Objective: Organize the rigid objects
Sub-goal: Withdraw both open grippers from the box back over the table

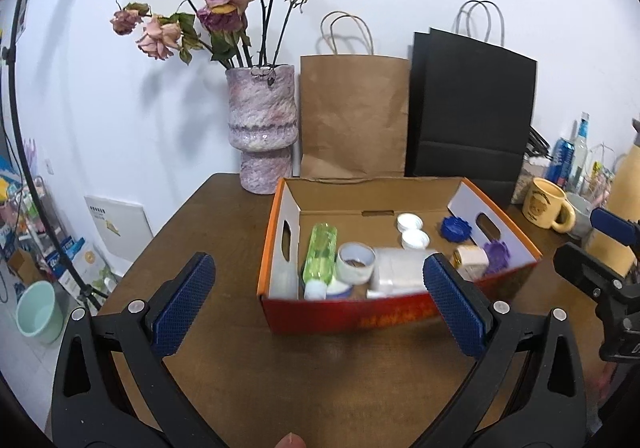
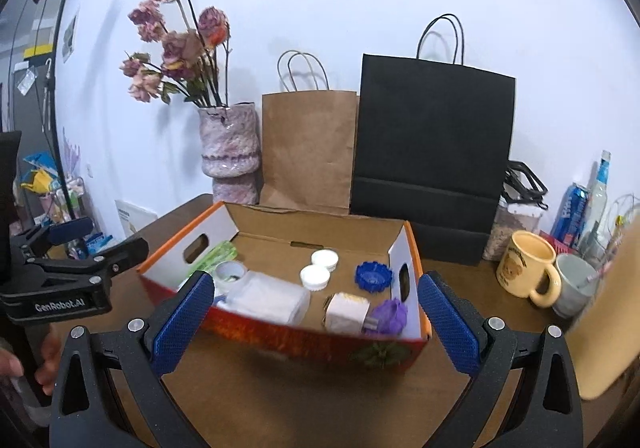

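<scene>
My left gripper (image 1: 320, 288): spread wide, empty, short of the cardboard box (image 1: 344, 318) | my right gripper (image 2: 316, 302): spread wide, empty | box sat on the wooden table (image 1: 320, 380) | inside lay a green bottle (image 1: 320, 254), tape roll (image 1: 355, 262), two white caps (image 2: 320, 268), blue lid (image 2: 374, 277).

Each black plastic tool has two thick arms that end in blue pads with a bumpy grid. The left tool (image 1: 318, 304) and the right tool (image 2: 314, 322) look the same. Round silver screws sit on the black arms, and each arm has a long, drop-shaped hole. White letters on the side of the left tool read "GenRobot.AI".
</scene>
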A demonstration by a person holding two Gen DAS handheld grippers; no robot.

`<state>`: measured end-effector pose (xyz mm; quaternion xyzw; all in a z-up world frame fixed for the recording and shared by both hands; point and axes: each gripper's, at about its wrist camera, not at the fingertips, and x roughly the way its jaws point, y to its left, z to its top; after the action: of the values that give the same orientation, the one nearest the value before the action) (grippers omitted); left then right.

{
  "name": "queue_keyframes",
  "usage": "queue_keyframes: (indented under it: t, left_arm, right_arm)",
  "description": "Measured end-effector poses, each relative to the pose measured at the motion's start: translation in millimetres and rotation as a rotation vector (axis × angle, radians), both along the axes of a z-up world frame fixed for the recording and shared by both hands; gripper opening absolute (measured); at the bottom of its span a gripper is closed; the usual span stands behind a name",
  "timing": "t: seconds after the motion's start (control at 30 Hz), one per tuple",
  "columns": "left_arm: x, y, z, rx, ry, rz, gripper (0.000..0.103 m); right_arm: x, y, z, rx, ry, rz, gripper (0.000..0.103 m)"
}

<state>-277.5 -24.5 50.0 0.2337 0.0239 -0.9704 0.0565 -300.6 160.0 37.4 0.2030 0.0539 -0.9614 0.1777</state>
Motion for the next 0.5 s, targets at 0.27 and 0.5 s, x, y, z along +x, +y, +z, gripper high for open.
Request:
queue_keyframes:
  t: [0.27, 0.5]
  left_arm:
    - [56.8, 5.1, 2.6, -0.006, 0.016, -0.004, 0.103]
    - [101.0, 3.7, -5.5, 0.0, 0.001, 0.003, 0.103]
  right_arm:
    - [52.4, 10.6, 5.0, -0.019, 0.021, -0.025, 0.103]
    - [96.3, 16.2, -0.7, -0.013, 0.021, -0.038, 0.103]
